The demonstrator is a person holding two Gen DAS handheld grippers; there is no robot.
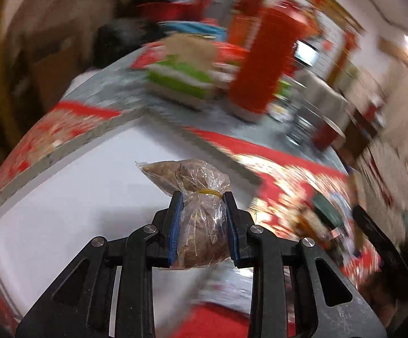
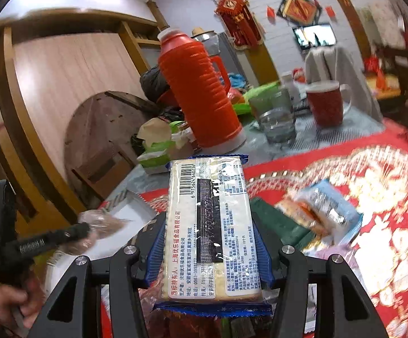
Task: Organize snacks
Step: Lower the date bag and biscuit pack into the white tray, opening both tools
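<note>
My left gripper point(image 1: 203, 197) is shut on a clear plastic bag of brown snacks point(image 1: 201, 211) tied with a yellow band, held above a white box point(image 1: 63, 197). My right gripper point(image 2: 209, 225) is shut on a long cracker packet with blue edges and a printed label point(image 2: 208, 225), held above the red patterned tablecloth point(image 2: 373, 197). The left gripper point(image 2: 85, 229) with its bag point(image 2: 105, 222) also shows at the left of the right wrist view. A light-blue wrapped snack point(image 2: 322, 211) and a dark green packet point(image 2: 277, 219) lie on the cloth to the right.
A tall orange thermos point(image 2: 204, 90) stands at the back of the table, with a glass point(image 2: 277, 121), a red mug point(image 2: 325, 101) and green-and-white packs point(image 2: 159, 155) beside it. A round wooden board point(image 2: 105, 140) leans against the wall to the left.
</note>
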